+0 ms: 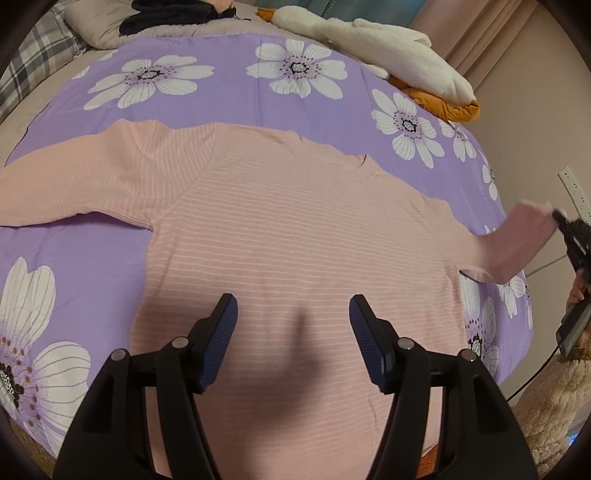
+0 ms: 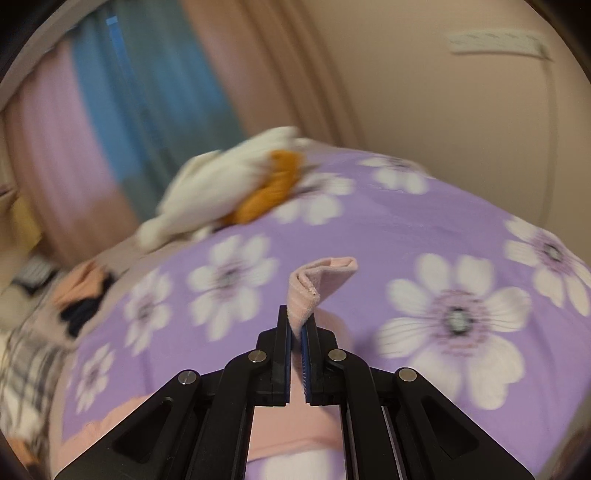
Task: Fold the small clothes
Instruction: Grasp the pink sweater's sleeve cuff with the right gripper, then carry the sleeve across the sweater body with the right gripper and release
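Note:
A pink striped long-sleeved top (image 1: 295, 236) lies flat on the purple flowered bedspread (image 1: 229, 99), neck away from me. Its one sleeve stretches out to the left. My left gripper (image 1: 293, 314) is open and empty, hovering over the lower middle of the top. My right gripper (image 2: 300, 325) is shut on the cuff of the other sleeve (image 2: 321, 280) and holds it lifted off the bed. In the left wrist view that raised sleeve (image 1: 517, 240) and the right gripper (image 1: 554, 214) show at the far right edge.
A white and orange plush toy (image 1: 388, 48) lies at the far right of the bed. Dark clothes (image 1: 173, 14) and a plaid pillow (image 1: 40, 66) sit at the far left. A wall with a power strip (image 1: 574, 192) is right of the bed.

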The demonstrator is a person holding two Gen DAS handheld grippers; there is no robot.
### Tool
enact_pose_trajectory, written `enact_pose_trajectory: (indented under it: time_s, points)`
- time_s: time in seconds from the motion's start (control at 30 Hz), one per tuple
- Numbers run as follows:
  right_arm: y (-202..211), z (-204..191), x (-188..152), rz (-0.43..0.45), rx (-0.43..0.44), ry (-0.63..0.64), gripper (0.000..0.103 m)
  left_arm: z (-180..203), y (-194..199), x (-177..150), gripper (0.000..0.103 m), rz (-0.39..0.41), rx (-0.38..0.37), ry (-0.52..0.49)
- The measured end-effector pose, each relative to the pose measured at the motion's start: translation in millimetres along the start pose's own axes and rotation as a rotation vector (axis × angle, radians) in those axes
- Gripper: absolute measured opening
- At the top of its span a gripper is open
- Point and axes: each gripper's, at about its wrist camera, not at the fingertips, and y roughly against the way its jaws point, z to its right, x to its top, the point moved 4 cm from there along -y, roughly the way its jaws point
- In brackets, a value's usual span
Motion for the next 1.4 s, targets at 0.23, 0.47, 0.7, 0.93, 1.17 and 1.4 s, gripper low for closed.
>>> enact_pose_trajectory:
  time_s: [0.23,0.47,0.7,0.93,1.17,1.4]
  points:
    - [-15,-87,-45,-0.102,0.185,0.163,0.006,-6,9,-4,0.063,0.018,-0.005,-0.005]
    - [-44,-132,-101,-0.260,0.252,0.217,0.006,-16,15,-9,0.064,0.023,-0.009,0.018]
    - [-59,-150,-163,-0.400,0.241,0.238,0.006,-25,13,-14,0.064,0.007,-0.012,0.039]
    - [-72,-153,-206,-0.506,0.196,0.260,0.006,-30,10,-16,0.066,-0.012,-0.014,0.045]
    - [-84,-151,-226,-0.574,0.171,0.250,0.006,-35,4,-19,0.066,-0.032,-0.017,0.054]
    - [-87,-145,-235,-0.613,0.208,0.194,0.007,-35,-2,-19,0.067,-0.051,-0.017,0.056]
